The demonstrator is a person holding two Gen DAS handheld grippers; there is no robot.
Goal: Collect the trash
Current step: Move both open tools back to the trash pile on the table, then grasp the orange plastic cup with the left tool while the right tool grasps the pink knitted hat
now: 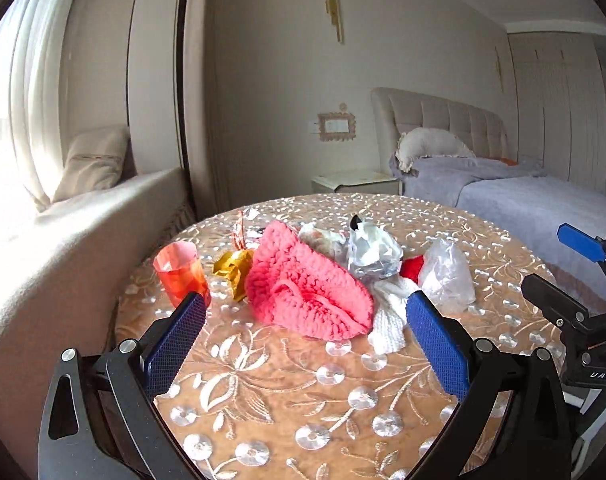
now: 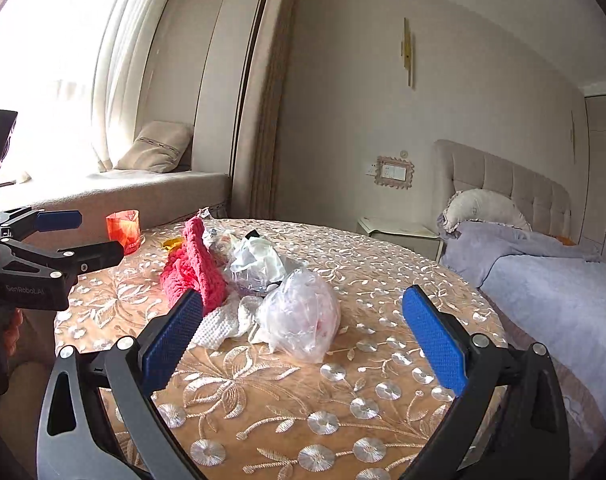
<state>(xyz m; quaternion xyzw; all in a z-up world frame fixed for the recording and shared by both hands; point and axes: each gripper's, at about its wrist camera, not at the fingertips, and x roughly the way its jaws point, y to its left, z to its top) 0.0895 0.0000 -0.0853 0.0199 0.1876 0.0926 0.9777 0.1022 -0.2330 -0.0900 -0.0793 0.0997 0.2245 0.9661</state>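
A heap lies on the round table (image 1: 287, 392): a pink knitted piece (image 1: 303, 284), a white knit cloth (image 1: 391, 320), a crumpled clear plastic bag (image 1: 447, 272), a silvery plastic wrapper (image 1: 371, 252), a gold foil wrapper (image 1: 235, 268) and a small red item (image 1: 413, 267). An orange cup (image 1: 181, 272) stands to the left. My left gripper (image 1: 303, 340) is open just short of the pink piece, holding nothing. My right gripper (image 2: 303, 332) is open in front of the clear bag (image 2: 303, 312), beside the white cloth (image 2: 223, 324). The pink piece (image 2: 191, 268) and the cup (image 2: 123, 230) lie further left.
A window seat (image 1: 83, 240) with a cushion runs along the left. A bed (image 1: 535, 200) with a grey cover stands at the right, close to the table edge, with a nightstand (image 1: 355, 182) behind. The other gripper (image 1: 575, 304) shows at the right rim of the left wrist view.
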